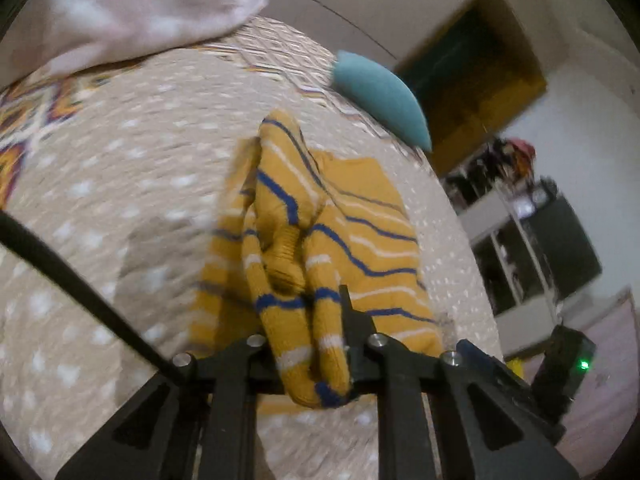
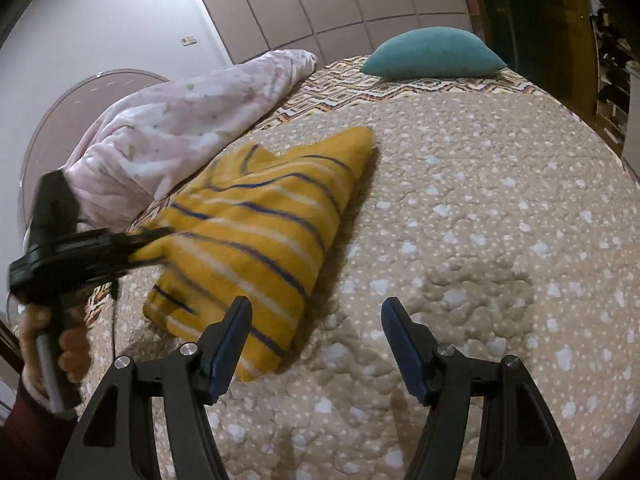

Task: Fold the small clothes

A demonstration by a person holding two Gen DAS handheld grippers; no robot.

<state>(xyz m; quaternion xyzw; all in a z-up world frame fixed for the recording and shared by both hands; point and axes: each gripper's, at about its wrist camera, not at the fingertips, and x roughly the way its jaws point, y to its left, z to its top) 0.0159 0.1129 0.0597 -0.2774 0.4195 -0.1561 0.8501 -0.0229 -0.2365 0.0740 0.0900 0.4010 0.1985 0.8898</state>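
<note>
Left hand-held gripper (image 1: 316, 344) clamps striped sweater (image 2: 256, 232); right hand-held gripper (image 2: 316, 344) agape

The striped sweater (image 2: 256, 232) is thick, fuzzy knit; the bedspread (image 2: 460, 240) puckered quilted cloth; the pillow (image 2: 432, 56) matt woven; the blanket (image 2: 180, 120) fleecy.

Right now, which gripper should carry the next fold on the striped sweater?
Left. The left gripper is already shut on the yellow striped sweater; the right gripper is open beside it, holding nothing.
</note>
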